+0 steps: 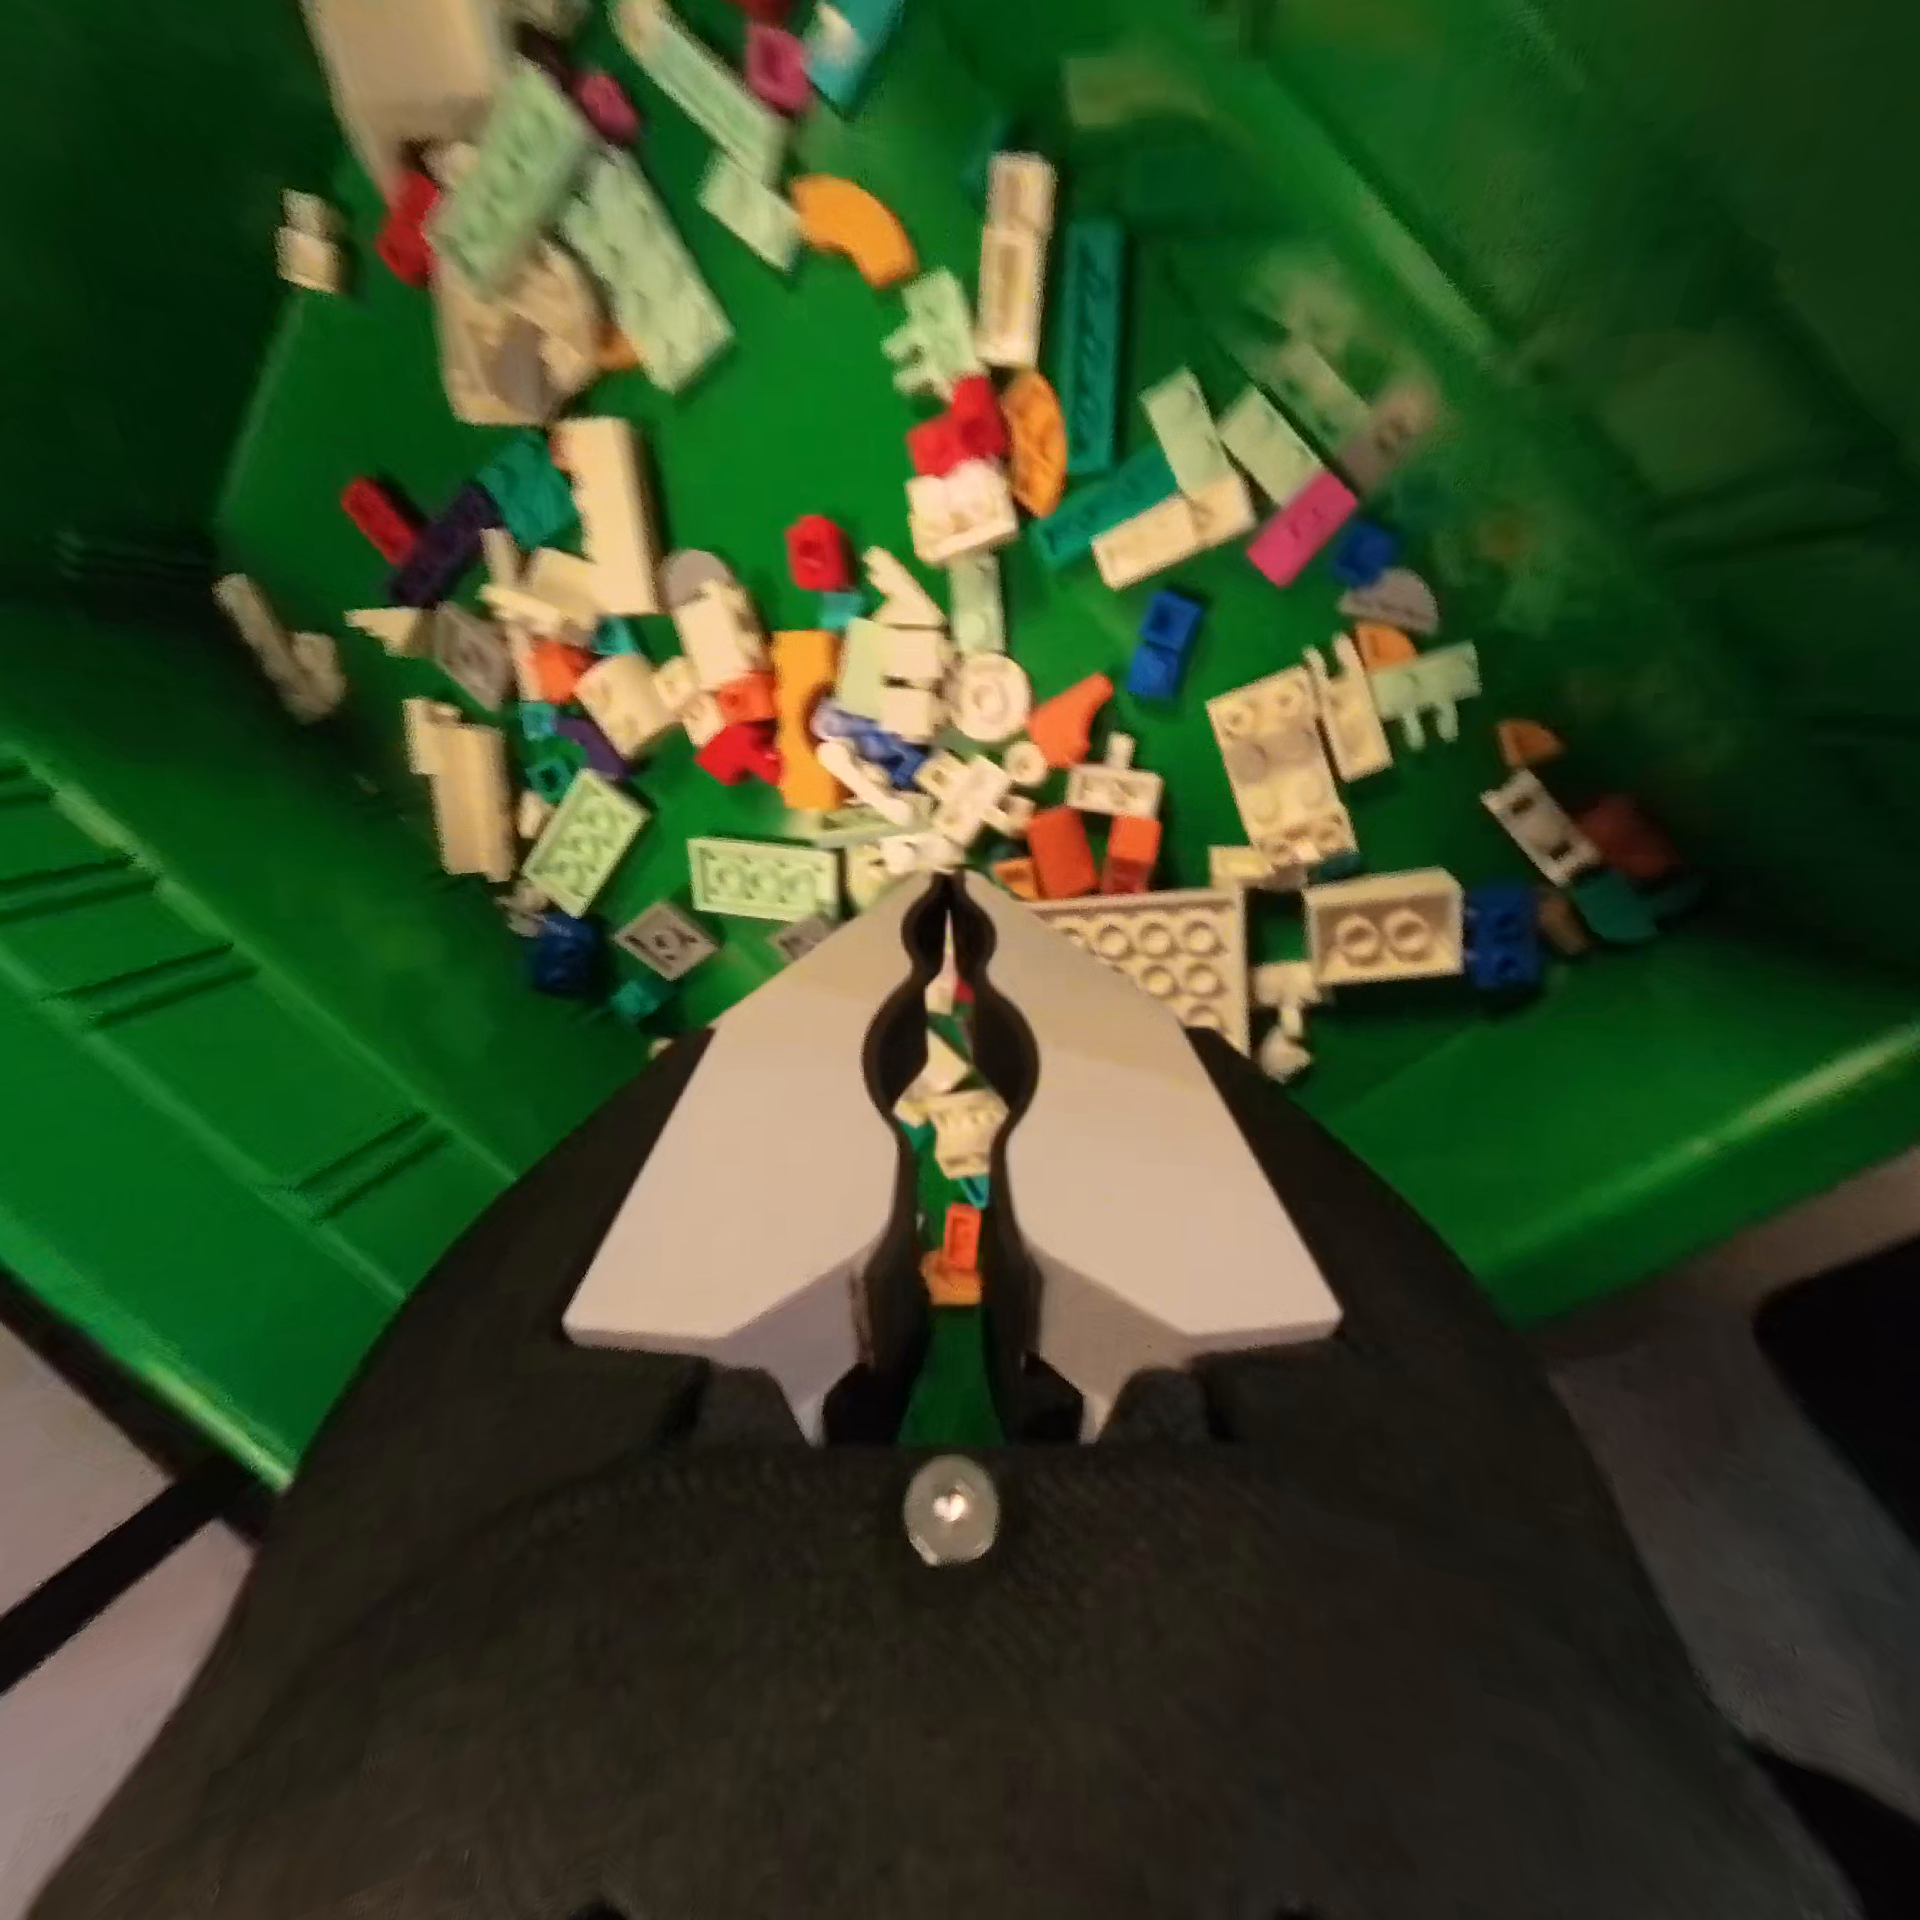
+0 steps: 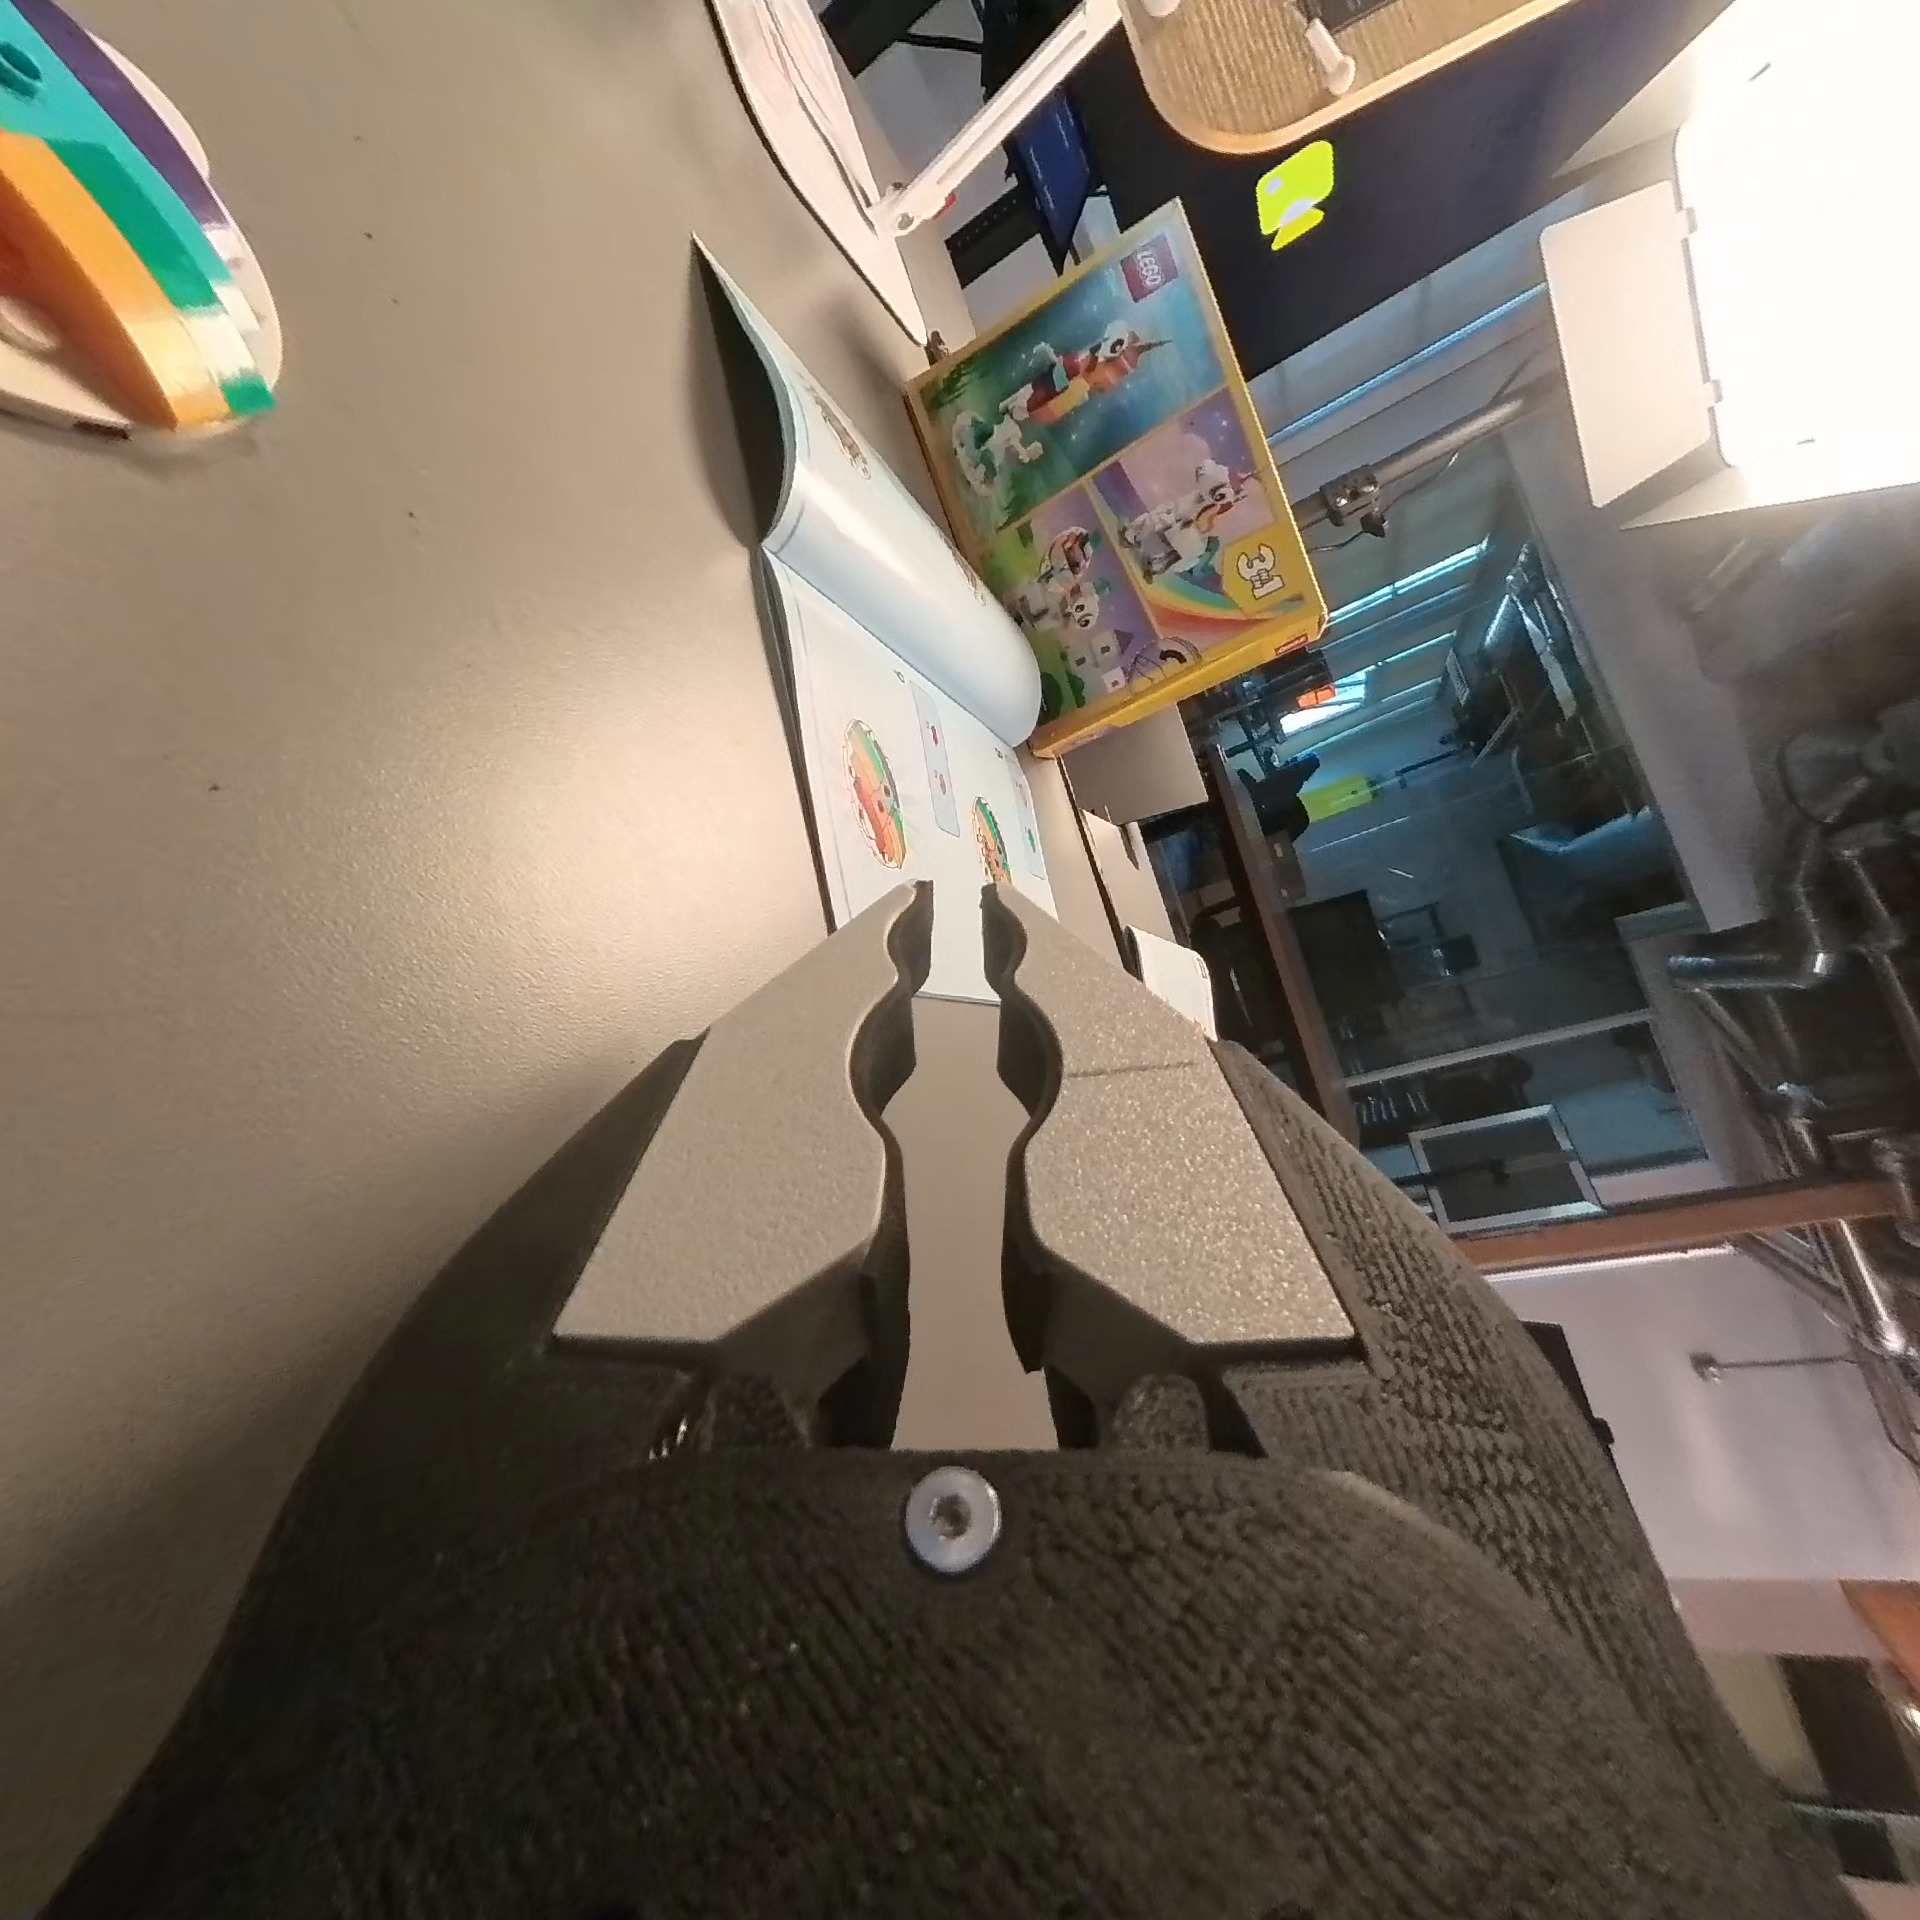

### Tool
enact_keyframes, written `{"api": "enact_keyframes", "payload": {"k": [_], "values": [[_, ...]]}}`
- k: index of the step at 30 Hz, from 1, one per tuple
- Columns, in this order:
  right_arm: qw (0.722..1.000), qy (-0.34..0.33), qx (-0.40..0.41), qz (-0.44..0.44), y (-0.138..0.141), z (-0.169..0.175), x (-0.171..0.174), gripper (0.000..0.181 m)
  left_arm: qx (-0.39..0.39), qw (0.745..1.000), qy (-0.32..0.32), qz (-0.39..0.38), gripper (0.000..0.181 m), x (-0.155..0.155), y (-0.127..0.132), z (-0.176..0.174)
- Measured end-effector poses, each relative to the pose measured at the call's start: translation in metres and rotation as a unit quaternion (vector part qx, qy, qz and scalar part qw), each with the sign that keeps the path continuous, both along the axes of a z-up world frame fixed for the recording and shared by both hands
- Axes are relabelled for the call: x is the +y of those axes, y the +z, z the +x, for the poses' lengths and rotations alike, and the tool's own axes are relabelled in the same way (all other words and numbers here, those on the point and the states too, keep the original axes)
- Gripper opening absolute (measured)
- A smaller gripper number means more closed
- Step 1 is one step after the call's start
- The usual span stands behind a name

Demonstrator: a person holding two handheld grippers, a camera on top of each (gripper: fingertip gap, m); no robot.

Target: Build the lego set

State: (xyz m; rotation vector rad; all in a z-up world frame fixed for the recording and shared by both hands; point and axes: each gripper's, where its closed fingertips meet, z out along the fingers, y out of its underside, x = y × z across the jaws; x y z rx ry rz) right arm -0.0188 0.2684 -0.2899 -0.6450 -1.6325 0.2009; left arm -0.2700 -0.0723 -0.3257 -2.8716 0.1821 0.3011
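Lego bricks (image 1: 935, 727) are lying mostly loose ahead of my left gripper (image 1: 948, 883), nearly closed, empty; right gripper (image 2: 954, 896) is idling slightly apart near a small started build (image 2: 125, 301).

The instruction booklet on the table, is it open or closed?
Open. The booklet lies spread on the grey table, one page curling up, printed building steps showing, just past the right gripper.

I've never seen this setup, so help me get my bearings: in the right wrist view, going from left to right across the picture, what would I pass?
Partly built orange and teal lego piece → bare grey tabletop → open instruction booklet → yellow-edged lego box → white cabinet.
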Motion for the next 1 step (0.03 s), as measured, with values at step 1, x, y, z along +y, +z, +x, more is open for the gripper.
{"api": "enact_keyframes", "payload": {"k": [1], "values": [[1.000,0.000,0.000,0.001,-0.0001,0.0000,0.0000,0.008,0.004,0.999,0.022,0.023,0.000,0.0028,0.0050,-0.0061]]}}
